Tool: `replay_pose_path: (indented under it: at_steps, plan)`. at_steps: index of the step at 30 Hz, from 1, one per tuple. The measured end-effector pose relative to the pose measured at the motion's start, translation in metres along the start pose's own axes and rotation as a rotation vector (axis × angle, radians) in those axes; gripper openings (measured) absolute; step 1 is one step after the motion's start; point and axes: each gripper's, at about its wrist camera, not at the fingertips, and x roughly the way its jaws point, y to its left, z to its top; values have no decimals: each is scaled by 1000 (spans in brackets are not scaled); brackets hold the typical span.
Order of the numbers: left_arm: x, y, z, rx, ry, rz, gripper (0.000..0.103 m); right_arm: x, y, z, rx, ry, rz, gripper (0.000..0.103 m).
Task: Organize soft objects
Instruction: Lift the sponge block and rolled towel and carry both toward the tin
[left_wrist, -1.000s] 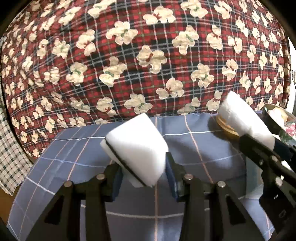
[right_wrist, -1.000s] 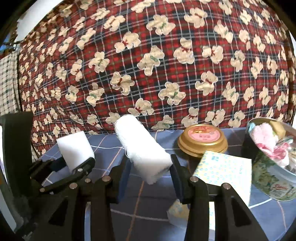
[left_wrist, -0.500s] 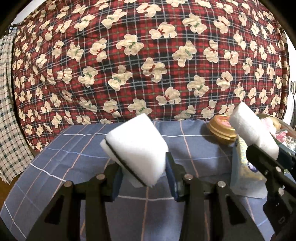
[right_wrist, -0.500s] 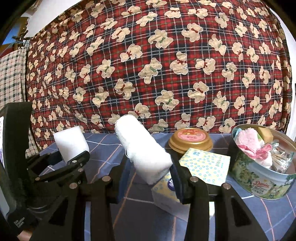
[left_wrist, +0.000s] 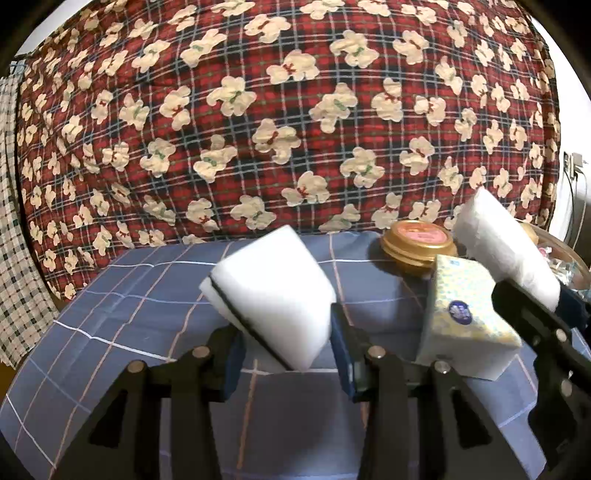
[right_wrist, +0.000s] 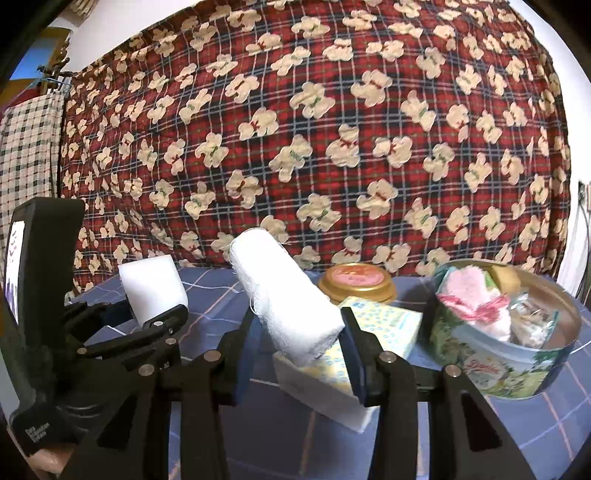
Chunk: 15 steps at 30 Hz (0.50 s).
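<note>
My left gripper (left_wrist: 286, 354) is shut on a white sponge (left_wrist: 273, 295) with a thin black layer, held above the blue checked tablecloth (left_wrist: 147, 295). The sponge (right_wrist: 153, 284) and left gripper (right_wrist: 155, 325) also show at the left of the right wrist view. My right gripper (right_wrist: 297, 354) is shut on a white gauze roll (right_wrist: 284, 295), tilted up and left; that roll also shows in the left wrist view (left_wrist: 506, 251). A round tin (right_wrist: 517, 362) at the right holds a pink cloth (right_wrist: 469, 295) and other soft items.
A tissue box with yellow and blue dots (right_wrist: 354, 343) lies just behind my right gripper, also in the left wrist view (left_wrist: 465, 317). A gold-lidded jar (right_wrist: 356, 284) stands behind it. A red plaid bear-print blanket (right_wrist: 332, 129) fills the back.
Both grippers have pulled back and risen with their loads; the tissue box, jar and tin now show more fully and lower in view.
</note>
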Motion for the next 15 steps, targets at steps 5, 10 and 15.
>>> replay_pose_path:
  at_steps: [5, 10, 15]
  plan:
    - [-7, -12, 3, 4, -7, -21, 41, -8, -16, 1, 7, -22, -25, 45]
    - [-13, -28, 5, 8, -16, -48, 41, -13, -27, 1, 12, -28, -34, 45]
    - [-18, -45, 4, 11, -24, -77, 41, -20, -40, 1, 19, -41, -47, 45]
